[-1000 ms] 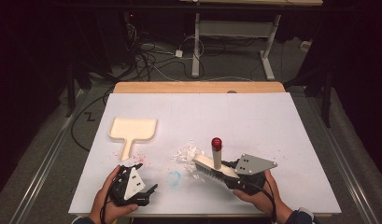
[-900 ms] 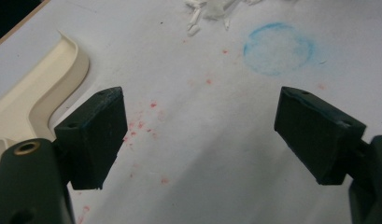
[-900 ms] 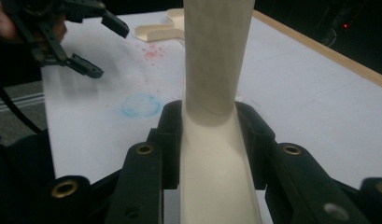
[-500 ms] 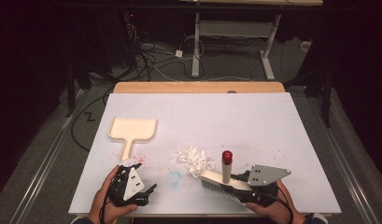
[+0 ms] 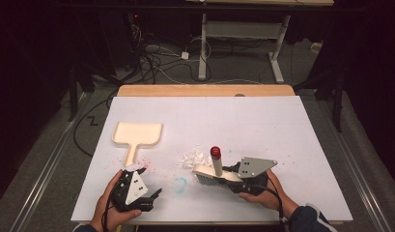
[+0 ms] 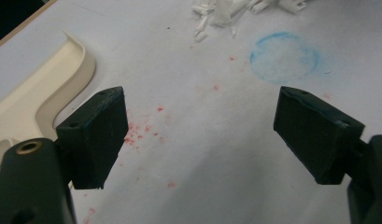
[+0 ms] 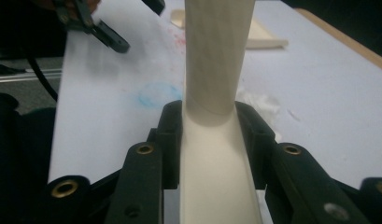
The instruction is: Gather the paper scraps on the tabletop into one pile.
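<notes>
A cream hand brush (image 5: 209, 172) with a red-tipped handle (image 5: 216, 162) rests bristles-down on the white table (image 5: 282, 125), just right of a small pile of white scraps (image 5: 195, 158). My right gripper (image 5: 231, 176) is shut on the brush's body; in the right gripper view both jaws of the right gripper (image 7: 209, 135) press on the brush (image 7: 216, 56). A cream dustpan (image 5: 137, 134) lies flat at the left. My left gripper (image 5: 154, 195) sits near the front edge, below the dustpan handle. The left gripper (image 6: 198, 135) is open with nothing between its jaws.
A blue chalk ring (image 5: 179, 184) marks the sheet between the two grippers, and red specks lie near the dustpan handle. The table's wooden far edge (image 5: 204, 90) shows beyond the sheet. Cables and desk legs stand on the floor behind.
The right gripper carried the brush right and toward the front edge, then swung it back left to the scraps. The left gripper stayed put.
</notes>
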Available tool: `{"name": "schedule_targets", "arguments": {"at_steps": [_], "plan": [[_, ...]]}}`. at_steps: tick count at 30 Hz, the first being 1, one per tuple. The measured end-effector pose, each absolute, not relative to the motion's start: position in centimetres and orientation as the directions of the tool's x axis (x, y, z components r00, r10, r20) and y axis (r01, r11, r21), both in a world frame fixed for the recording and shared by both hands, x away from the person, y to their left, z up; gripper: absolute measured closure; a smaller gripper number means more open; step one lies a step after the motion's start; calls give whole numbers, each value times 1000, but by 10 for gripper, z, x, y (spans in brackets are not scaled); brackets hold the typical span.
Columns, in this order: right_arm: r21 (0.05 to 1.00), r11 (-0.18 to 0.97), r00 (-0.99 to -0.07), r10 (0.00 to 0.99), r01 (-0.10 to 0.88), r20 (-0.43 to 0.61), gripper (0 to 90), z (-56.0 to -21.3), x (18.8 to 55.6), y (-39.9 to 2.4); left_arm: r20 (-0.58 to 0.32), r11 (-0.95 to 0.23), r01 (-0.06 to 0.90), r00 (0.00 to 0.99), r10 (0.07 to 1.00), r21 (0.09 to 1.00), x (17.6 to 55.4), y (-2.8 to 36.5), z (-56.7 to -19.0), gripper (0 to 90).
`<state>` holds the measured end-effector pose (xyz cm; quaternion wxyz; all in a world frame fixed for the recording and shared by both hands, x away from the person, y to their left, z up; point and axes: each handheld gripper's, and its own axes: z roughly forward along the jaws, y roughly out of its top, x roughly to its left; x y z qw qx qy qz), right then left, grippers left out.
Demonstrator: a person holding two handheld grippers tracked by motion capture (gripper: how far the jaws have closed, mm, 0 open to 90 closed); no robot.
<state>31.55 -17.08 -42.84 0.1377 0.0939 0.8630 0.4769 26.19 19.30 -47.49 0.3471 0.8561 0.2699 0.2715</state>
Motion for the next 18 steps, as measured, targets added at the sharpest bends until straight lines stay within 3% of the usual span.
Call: {"name": "schedule_targets", "arguments": {"at_steps": [5, 10, 13, 18], "plan": [[899, 436, -929, 345, 31, -135, 678, -404, 322, -178, 295, -626, 271, 701, 649, 731, 259, 194, -475, 168], [901, 431, -884, 439, 49, -162, 678, -390, 348, -178, 293, -619, 275, 695, 657, 736, 259, 194, -474, 169], [880, 473, -831, 502, 32, -240, 678, -392, 371, -175, 289, -620, 284, 695, 658, 731, 261, 194, -476, 169], [856, 508, -764, 589, 97, -263, 678, -411, 419, -167, 291, -630, 290, 698, 654, 721, 262, 192, -478, 169]]}}
